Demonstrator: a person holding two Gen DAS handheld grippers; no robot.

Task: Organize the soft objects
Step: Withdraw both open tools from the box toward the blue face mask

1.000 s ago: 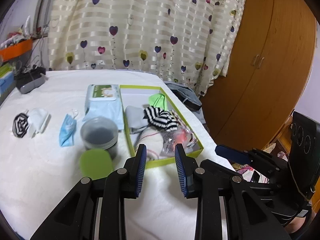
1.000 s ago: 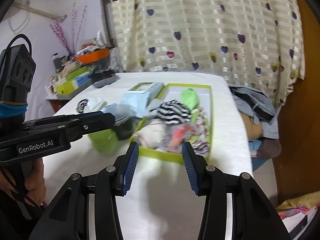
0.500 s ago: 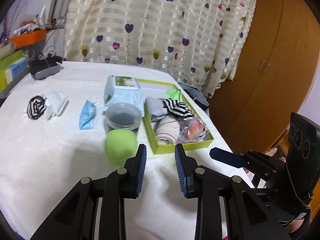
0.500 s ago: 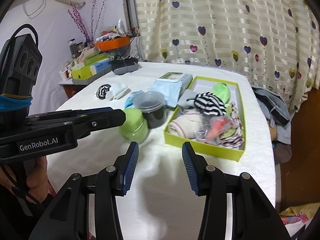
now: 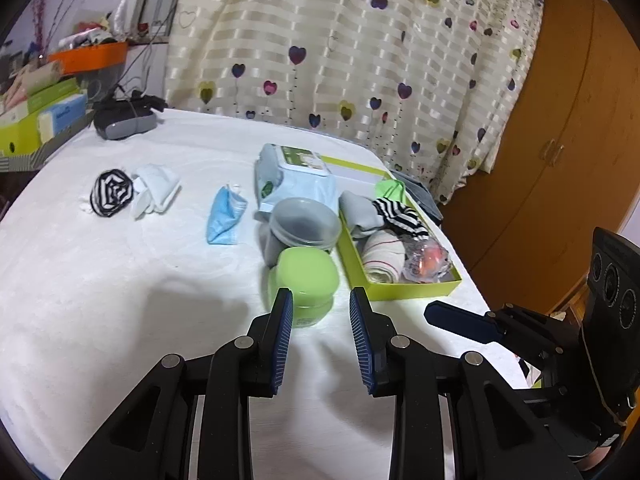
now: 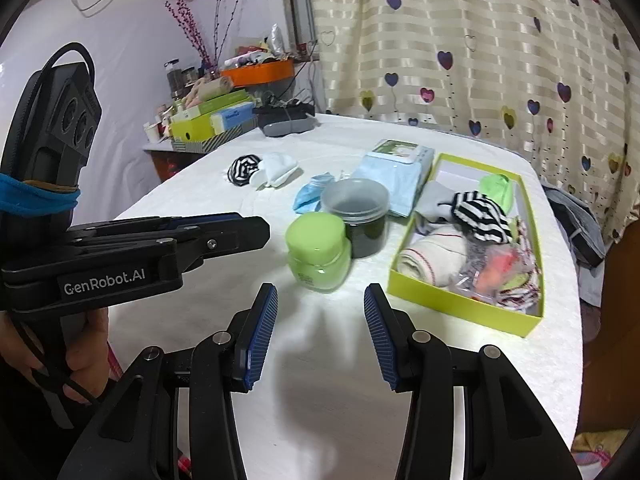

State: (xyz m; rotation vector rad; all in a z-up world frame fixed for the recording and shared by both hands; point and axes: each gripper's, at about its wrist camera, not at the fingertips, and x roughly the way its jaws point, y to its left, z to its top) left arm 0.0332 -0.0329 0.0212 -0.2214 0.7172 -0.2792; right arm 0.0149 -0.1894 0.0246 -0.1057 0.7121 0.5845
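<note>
Task partly complete: several soft items already fill the green box (image 6: 460, 300) right of both released, empty grippers (image 5: 320, 322) (image 6: 320, 328), while striped sock (image 5: 111, 197), white sock (image 5: 154, 192) and mask (image 5: 224, 220) remain loose on the counter (image 5: 100, 300), ahead-left.

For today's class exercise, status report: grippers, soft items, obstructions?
Left gripper and right gripper open, empty. Black-and-white striped sock, white sock, blue face mask outside the lime-green cardboard box. Green-lidded jar directly ahead.
</note>
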